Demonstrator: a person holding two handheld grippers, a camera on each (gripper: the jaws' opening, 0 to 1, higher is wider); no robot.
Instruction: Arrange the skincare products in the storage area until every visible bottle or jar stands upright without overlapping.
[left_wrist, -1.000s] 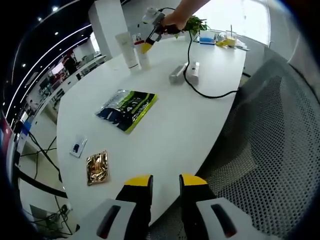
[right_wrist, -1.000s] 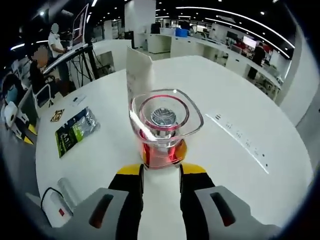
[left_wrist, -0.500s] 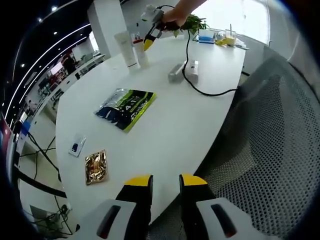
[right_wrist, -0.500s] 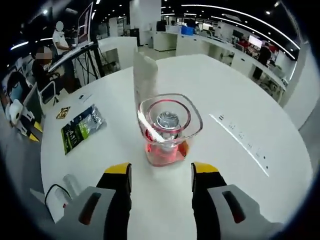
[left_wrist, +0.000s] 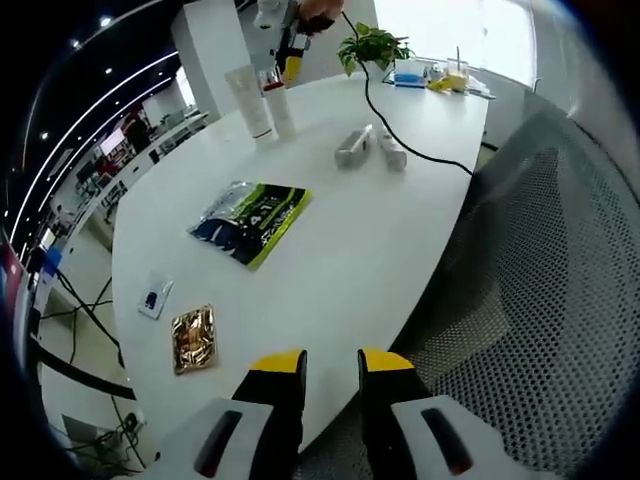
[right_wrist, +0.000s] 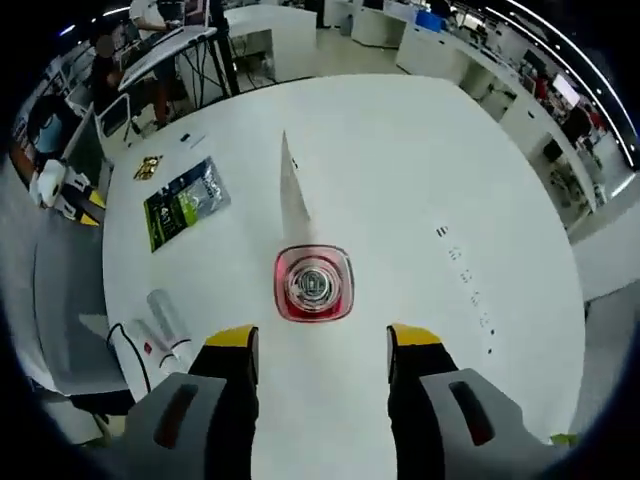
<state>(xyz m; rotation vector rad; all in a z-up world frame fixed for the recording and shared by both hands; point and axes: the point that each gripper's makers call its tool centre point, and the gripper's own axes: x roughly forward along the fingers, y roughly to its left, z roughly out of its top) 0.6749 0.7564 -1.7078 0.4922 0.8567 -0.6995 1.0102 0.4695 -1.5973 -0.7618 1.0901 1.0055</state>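
The red bottle (right_wrist: 313, 284) with its clear square cap stands upright on the white desk (right_wrist: 400, 180) at the centre of the right gripper view, seen from straight above. The right gripper (right_wrist: 322, 340) hangs over it with jaws spread wide and empty, their yellow tips at the lower middle of the frame, apart from the bottle. Just above the bottle in that view stands a white tube (right_wrist: 291, 190), upright and close behind it. A green-and-silver sachet (right_wrist: 184, 200) lies flat at the upper left, and two small grey tubes (right_wrist: 165, 322) lie on their sides at the lower left beside a black cable (right_wrist: 128, 358).

In the left gripper view the left gripper (left_wrist: 331, 362) sits at the bottom centre over the desk's edge, jaws narrowly apart, holding nothing. The white tube (left_wrist: 251, 101) and the bottle (left_wrist: 280, 104) stand at the upper left, with the right gripper (left_wrist: 290, 67) above them. A gold packet (left_wrist: 193, 338) lies at the lower left, and a mesh chair (left_wrist: 540, 280) fills the right.
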